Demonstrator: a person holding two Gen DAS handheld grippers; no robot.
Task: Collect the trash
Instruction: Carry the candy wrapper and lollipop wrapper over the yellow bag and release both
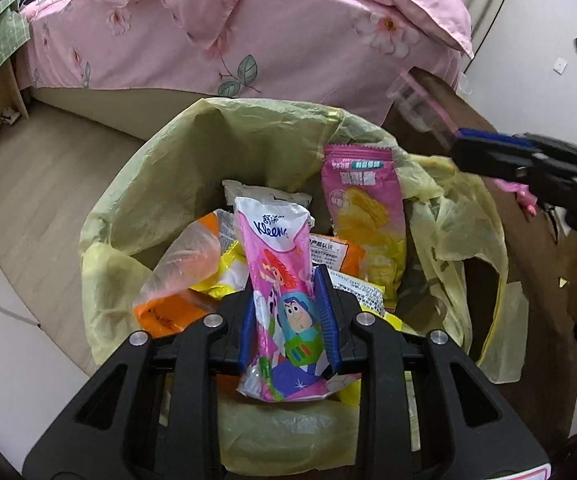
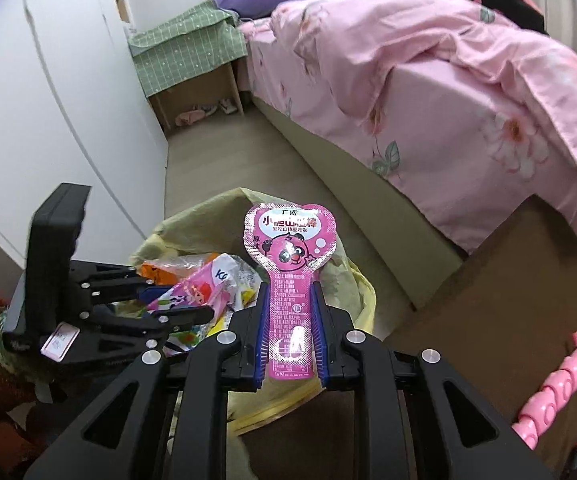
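My left gripper (image 1: 288, 300) is shut on a pink Kleenex tissue pack (image 1: 278, 272) with cartoon figures, held over the bin lined with a yellow bag (image 1: 128, 208). The bin holds several wrappers, among them a pink and yellow snack wrapper (image 1: 364, 208) and an orange one (image 1: 168, 312). My right gripper (image 2: 290, 304) is shut on a pink spoon-shaped candy wrapper (image 2: 290, 264), held above the bin's right rim (image 2: 362, 280). The left gripper (image 2: 160, 304) with the tissue pack (image 2: 204, 288) shows at the left of the right wrist view. The right gripper (image 1: 452, 140) shows blurred at the right of the left wrist view.
A bed with pink floral bedding (image 2: 428, 80) stands behind the bin. A brown table (image 2: 488, 300) carries a pink toy (image 2: 556, 384). A small stand under a green cloth (image 2: 188, 52) is at the back left, by white cupboards (image 2: 48, 120).
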